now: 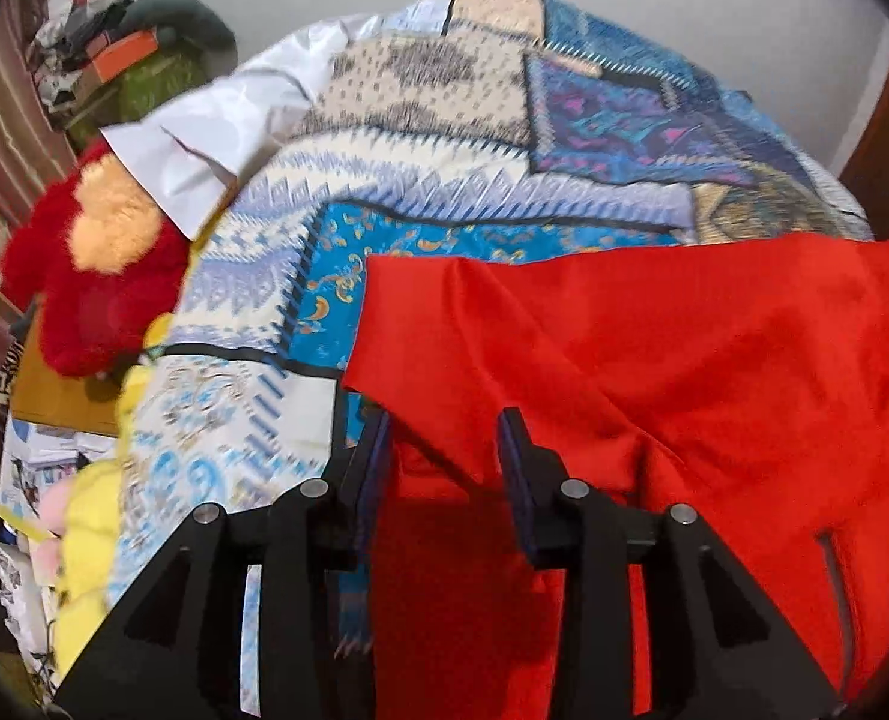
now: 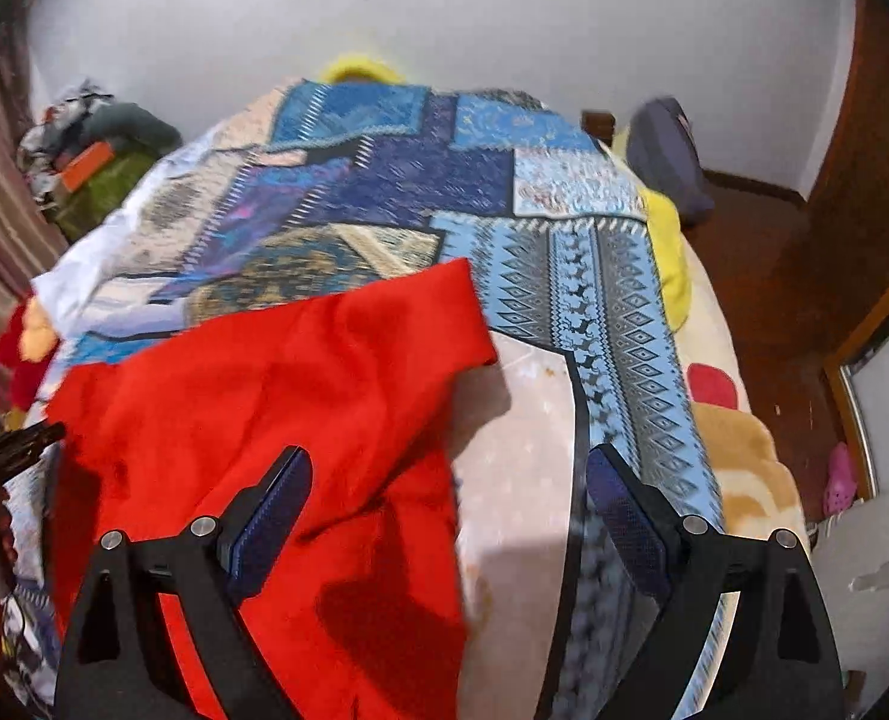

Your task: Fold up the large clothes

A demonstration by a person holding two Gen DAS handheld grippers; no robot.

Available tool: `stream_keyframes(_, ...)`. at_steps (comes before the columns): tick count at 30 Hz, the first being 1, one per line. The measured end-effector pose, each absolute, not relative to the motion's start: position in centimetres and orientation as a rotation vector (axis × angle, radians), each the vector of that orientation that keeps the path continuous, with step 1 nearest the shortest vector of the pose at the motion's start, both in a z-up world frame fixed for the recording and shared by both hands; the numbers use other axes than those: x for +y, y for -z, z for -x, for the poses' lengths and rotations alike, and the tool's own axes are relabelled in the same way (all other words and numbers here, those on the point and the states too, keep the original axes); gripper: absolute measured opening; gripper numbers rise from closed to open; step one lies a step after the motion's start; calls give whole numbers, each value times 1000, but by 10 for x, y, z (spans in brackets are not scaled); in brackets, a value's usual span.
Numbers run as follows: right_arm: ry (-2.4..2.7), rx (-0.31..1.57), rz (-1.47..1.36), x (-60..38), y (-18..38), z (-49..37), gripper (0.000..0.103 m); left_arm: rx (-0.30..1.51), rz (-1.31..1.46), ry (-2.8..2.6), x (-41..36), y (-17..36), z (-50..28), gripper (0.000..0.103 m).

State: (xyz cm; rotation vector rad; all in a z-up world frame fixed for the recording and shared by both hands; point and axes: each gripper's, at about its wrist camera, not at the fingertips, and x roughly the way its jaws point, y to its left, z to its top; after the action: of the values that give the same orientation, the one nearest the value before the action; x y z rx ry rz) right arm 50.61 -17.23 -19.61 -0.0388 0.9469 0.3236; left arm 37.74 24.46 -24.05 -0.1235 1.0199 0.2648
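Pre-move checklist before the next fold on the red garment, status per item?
1. Left gripper free of cloth: ok, jaws apart, nothing pinched.
2. Right gripper free: ok, jaws wide, empty.
3. Red garment resting on the bedspread, not hanging from a gripper: ok.
4. Garment smooth: not ok, creases run across it and the top layer lies skewed.
5. Far edge of the fold aligned: cannot tell, the lower layer is hidden.
6. Clutter off the garment: ok, the red plush toy lies to the left, apart from it.
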Motion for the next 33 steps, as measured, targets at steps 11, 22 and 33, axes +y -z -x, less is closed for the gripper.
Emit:
stream_keyframes(11, -403, 817, 205, -163, 141, -381, 93, 860, 122, -286, 228, 169, -279, 67)
stream_keyframes(22, -378, 940, 160, -190, 184, -317, 95, 907, 134, -271, 225, 189, -189, 74)
stream_keyframes(33, -405, 1102, 70, -213, 233, -279, 95, 1219, 351, -189, 218, 301, -142, 74)
